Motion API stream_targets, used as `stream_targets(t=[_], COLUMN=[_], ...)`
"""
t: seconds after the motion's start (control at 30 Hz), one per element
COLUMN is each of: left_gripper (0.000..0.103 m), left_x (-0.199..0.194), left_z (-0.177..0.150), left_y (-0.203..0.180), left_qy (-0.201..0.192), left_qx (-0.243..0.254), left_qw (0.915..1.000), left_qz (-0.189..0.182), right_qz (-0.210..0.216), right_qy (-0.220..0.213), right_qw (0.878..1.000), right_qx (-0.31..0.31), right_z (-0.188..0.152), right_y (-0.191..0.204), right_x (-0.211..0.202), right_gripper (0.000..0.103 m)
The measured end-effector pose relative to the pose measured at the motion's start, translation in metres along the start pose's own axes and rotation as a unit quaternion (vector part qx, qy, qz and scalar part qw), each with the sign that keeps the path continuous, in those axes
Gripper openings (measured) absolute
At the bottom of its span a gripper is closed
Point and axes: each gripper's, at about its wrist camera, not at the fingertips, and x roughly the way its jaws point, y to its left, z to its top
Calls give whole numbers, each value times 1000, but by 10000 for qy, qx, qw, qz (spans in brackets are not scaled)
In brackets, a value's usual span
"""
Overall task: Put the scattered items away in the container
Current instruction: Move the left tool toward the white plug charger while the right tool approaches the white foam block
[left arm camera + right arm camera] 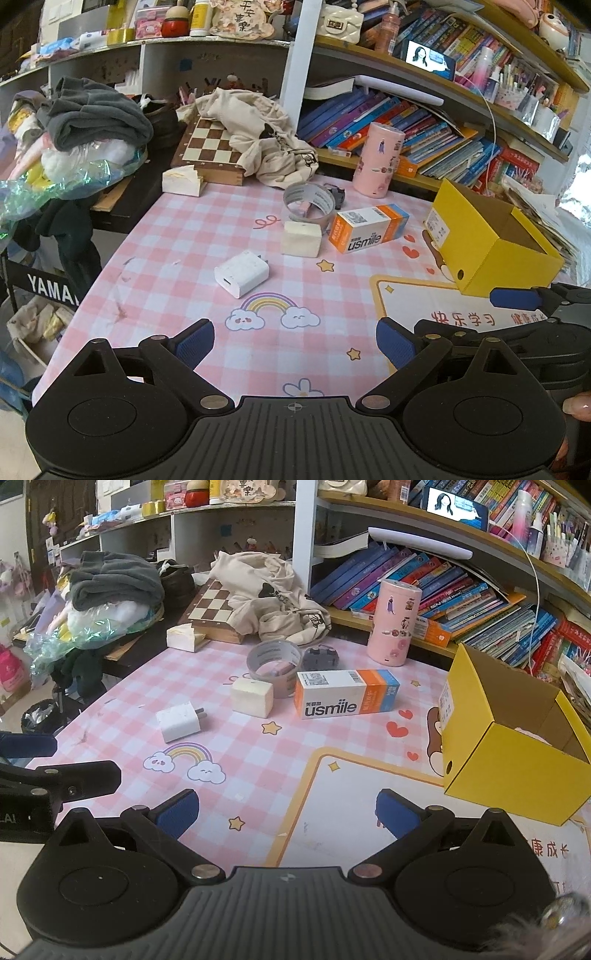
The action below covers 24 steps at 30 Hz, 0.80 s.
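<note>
We read "usmile" in black on the white side of the orange-and-blue carton lying on the pink checked tablecloth, with a barcode and QR label too small to read. "YAMA", cut off, stands in white on a black piano edge; red Chinese "快乐学习" sits on the white mat panel, and "平安喜乐" on the decorative shelf plaque.

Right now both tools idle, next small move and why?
Probably ease the left tool forward toward the white charger. Both tools stand open and empty, the charger lies nearest ahead of it, clear of other items, and the yellow box sits open at right.
</note>
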Motion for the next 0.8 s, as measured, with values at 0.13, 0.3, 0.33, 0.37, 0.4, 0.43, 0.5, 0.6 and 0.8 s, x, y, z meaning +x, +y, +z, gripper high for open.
stream_targets(t=[0.13,0.3,0.33,0.37,0.4,0.43,0.5,0.6,0.8], left_gripper=[96,96,96,96,96,96,96,96,96], left_x=[6,17,19,22,25,27,34,43,63], left_z=[3,9,11,12,13,14,16,19,28], left_y=[-1,-1,-1,-1,-1,-1,-1,-1,2], left_qy=[13,49,59,72,88,107,160,229,308], left_qx=[-3,-3,-15,-29,-45,-60,-82,-106,-133], left_qw=[10000,9999,9999,9998,9998,9997,9996,9993,9986], left_qz=[47,139,158,176,193,209,232,264,409], right_qz=[24,85,95,105,114,122,147,174,193], right_qy=[14,38,42,46,55,70,122,206,353], right_qw=[10000,9999,9999,9999,9999,9999,9998,9996,9992], right_qx=[11,64,64,60,55,48,41,49,70], right_z=[2,10,12,14,16,18,20,24,32], right_y=[-5,-12,-13,-15,-16,-17,-20,-25,-36], right_x=[7,21,23,27,30,33,40,52,77], right_gripper=[103,103,103,103,103,103,103,103,103])
